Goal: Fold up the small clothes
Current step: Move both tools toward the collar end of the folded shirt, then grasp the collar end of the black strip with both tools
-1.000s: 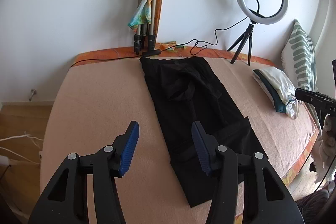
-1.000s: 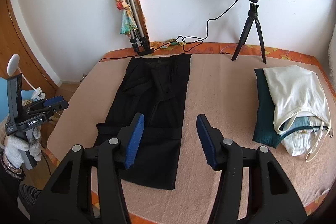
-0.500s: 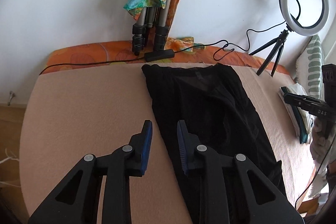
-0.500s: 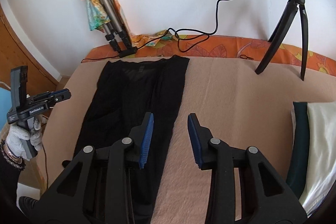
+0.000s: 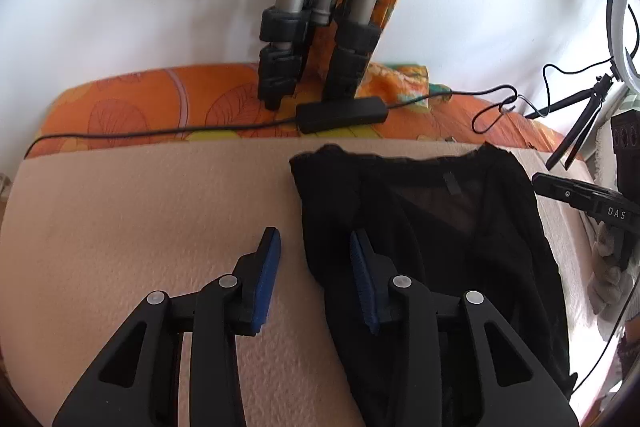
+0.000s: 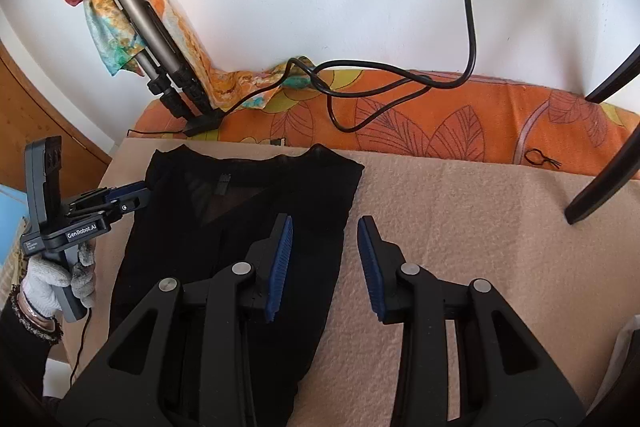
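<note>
A thin black garment [image 5: 432, 227] lies flat on the beige blanket [image 5: 140, 219], its waistband end toward the orange leaf-patterned bed edge [image 6: 460, 119]. Behind it a folded grey tripod [image 5: 316, 39] draped with a colourful scarf [image 6: 116, 27] leans on the white wall, a black cable [image 6: 380, 79] trailing past. The left gripper [image 5: 314, 247] straddles the garment's left edge, fingers apart, holding nothing. The right gripper [image 6: 324, 239] straddles the opposite edge, likewise parted and empty. Only the right view shows the gloved left hand [image 6: 52, 279].
</note>
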Demonstrator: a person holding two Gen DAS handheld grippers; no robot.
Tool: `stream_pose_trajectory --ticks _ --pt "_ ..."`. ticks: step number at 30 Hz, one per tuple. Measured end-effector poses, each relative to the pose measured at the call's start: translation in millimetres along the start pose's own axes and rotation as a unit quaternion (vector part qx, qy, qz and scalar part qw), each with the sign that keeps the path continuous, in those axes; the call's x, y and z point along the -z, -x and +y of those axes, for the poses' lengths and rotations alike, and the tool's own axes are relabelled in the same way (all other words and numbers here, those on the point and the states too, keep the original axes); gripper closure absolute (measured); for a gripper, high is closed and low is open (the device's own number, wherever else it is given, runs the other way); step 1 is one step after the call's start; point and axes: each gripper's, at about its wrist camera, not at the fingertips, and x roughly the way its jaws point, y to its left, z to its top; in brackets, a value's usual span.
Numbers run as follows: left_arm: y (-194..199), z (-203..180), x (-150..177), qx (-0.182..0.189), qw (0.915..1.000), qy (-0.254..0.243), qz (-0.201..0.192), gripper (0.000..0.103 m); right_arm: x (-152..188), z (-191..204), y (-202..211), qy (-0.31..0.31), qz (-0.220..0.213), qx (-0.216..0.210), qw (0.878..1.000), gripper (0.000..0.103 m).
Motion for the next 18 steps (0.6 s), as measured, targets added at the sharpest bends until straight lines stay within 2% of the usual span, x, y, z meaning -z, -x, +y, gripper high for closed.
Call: stream_pose_trajectory --ticks 1,7,9,10,12,13,15,18 --pt "-3.5 -2.3 -2.1 -0.003 1.0 -0.007 0.001 0.064 -0.9 -1.6 -5.8 -0.002 0.003 -0.001 1.0 0.067" --pt "-12.7 -4.7 -8.9 -0.006 0.9997 -0.016 -0.016 0.064 -12.3 -2.6 -23.5 0.009 -0.003 -0.014 1.0 0.067" --pt "-13.6 -3.9 -8.7 -0.01 0.9996 -0.012 -0.023 0.073 -14.5 -0.8 -26.8 0.017 -0.006 -0.016 1.0 0.067" --pt "-14.4 -4.4 -9.4 -0.022 0.9993 -0.014 -0.025 0.084 -15.3 0.4 -28.0 0.021 -0.008 -0.014 1.0 0.068" --pt "-17.1 -5.2 -12.3 -0.023 0.9992 -0.021 -0.026 0.096 -17.8 1.4 -29.9 0.02 -0.008 -0.013 1.0 0.077" --pt "-18.8 -5.1 -13.7 -0.02 0.9993 -0.016 -0.028 0.098 -18.6 1.2 -31.1 0.016 -0.008 -0.016 1.0 0.081" --pt "-19.1 -7.1 -12.6 -0.026 0.999 -0.016 -0.034 0.1 -18.6 6.0 -35.3 0.021 -0.006 -0.002 1.0 0.094" --pt "-18.2 -14.1 -11.3 -0.037 0.9981 -0.022 -0.042 0.1 -18.6 12.4 -32.2 0.025 -0.012 0.005 1.0 0.098"
